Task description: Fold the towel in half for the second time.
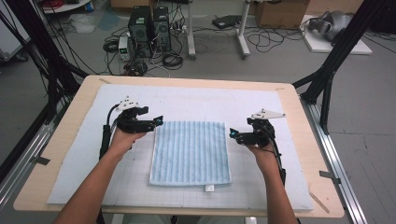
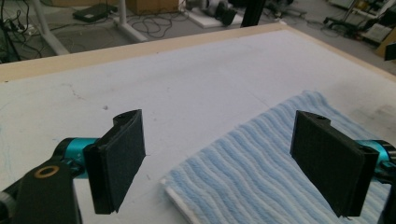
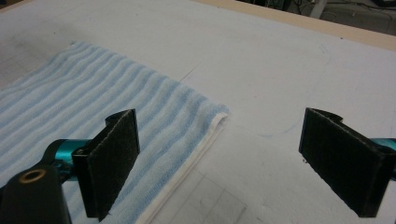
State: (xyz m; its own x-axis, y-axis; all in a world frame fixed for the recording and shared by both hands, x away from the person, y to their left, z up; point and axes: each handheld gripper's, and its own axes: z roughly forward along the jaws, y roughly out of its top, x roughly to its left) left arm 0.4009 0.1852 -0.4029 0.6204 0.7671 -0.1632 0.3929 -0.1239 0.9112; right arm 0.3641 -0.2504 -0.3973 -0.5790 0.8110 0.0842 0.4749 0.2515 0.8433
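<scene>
1. Towel: blue/white striped, folded, lies flat mid-bench on the white mat. Roughly rectangular, long axis runs near-to-far from the person; stripes run the same way. Small white tag at the near edge, right of centre.
2. Left gripper: just beside the towel's far-left corner, tips pointing right toward it. Fingers spread wide, pinching nothing.
3. Right gripper: just beside the towel's right edge, upper part, tips pointing left. Fingers spread wide too, nothing between them.
4. High view gives the full outline, tag, both hands flanking the towel, plus PC towers and cables on the floor beyond the bench.
5. Left gripper view: the towel corner sits low between the fingers, folded white edge visible at the corner; right finger hangs over the fabric, left one over bare mat. Contact w/ fabric: can't tell.
6. Right gripper view: the towel far-right corner w/ stacked layers along the white hem; left finger over the fabric, right one over the mat, grid lines visible near the bottom.
</scene>
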